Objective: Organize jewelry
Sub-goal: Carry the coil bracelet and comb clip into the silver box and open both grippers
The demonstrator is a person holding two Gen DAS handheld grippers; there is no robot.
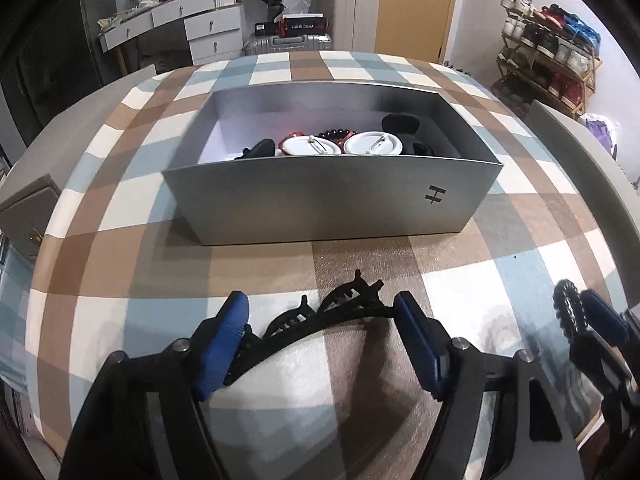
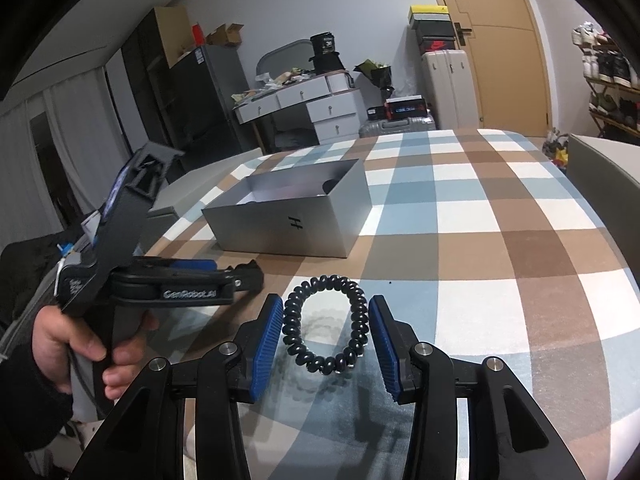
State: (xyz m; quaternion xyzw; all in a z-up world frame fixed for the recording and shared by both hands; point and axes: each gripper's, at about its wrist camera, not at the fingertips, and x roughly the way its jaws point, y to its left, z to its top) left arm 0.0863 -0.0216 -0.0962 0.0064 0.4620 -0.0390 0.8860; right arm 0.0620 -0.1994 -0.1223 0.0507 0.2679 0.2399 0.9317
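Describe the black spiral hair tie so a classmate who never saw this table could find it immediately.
Start at the silver box on the checked tablecloth, then come toward the camera. Between the right gripper's open blue pads lies the spiral hair tie: a closed coiled ring, unlike the toothed black hair claw at the left gripper.

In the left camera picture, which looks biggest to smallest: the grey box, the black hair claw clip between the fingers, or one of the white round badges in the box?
1. Grey box, clearly largest.
2. Black hair claw clip, though its nearness to the camera inflates it.
3. White round badge, smallest; it sits farther away, so its true size against the clip is unsure.
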